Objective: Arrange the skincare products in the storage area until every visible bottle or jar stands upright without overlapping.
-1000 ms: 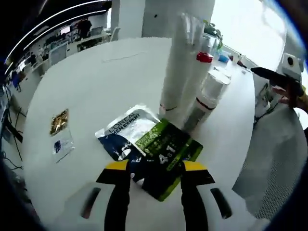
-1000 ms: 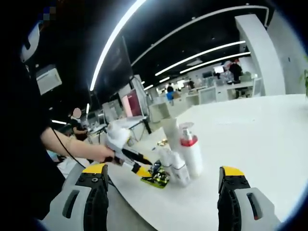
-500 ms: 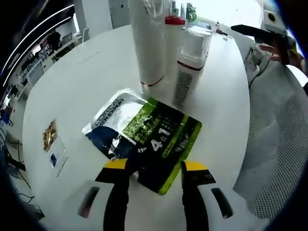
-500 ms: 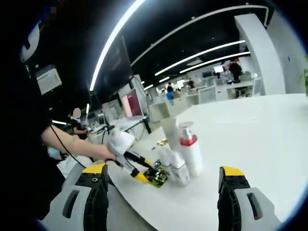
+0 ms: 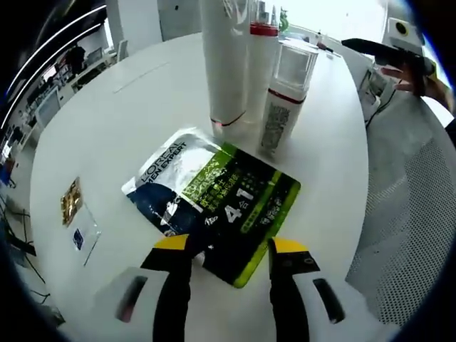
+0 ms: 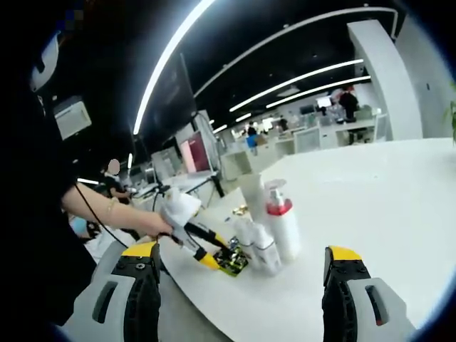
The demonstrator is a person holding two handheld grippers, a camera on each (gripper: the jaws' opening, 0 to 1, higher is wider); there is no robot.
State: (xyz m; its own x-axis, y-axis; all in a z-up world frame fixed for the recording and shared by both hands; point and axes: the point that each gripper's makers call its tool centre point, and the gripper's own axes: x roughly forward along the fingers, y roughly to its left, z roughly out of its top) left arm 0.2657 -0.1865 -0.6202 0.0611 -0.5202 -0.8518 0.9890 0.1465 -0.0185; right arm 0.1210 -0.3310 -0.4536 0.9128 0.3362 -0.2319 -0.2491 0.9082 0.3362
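Skincare sachets, a green-and-black one point(image 5: 246, 214) overlapping a glossy blue-and-white one point(image 5: 171, 187), were seen lying flat near the worktop point(image 5: 128, 121) edge, barely shifted in the left gripper view from half a second earlier. The left tongs point(image 5: 228, 249) were parted at the green sachet's near corner, nothing gripped. Three upright products stood just beyond: a tall white tube point(image 5: 226, 64), a red-capped pump bottle point(image 6: 282, 226) and a clear-capped bottle point(image 5: 285, 100). Open white worktop lay to their left. The right tongs point(image 6: 242, 267) were held wide and empty.

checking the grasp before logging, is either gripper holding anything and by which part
The left gripper straddles the near edge of the green and black sachet; whether it is pinched cannot be told. The right gripper is open and holds nothing.
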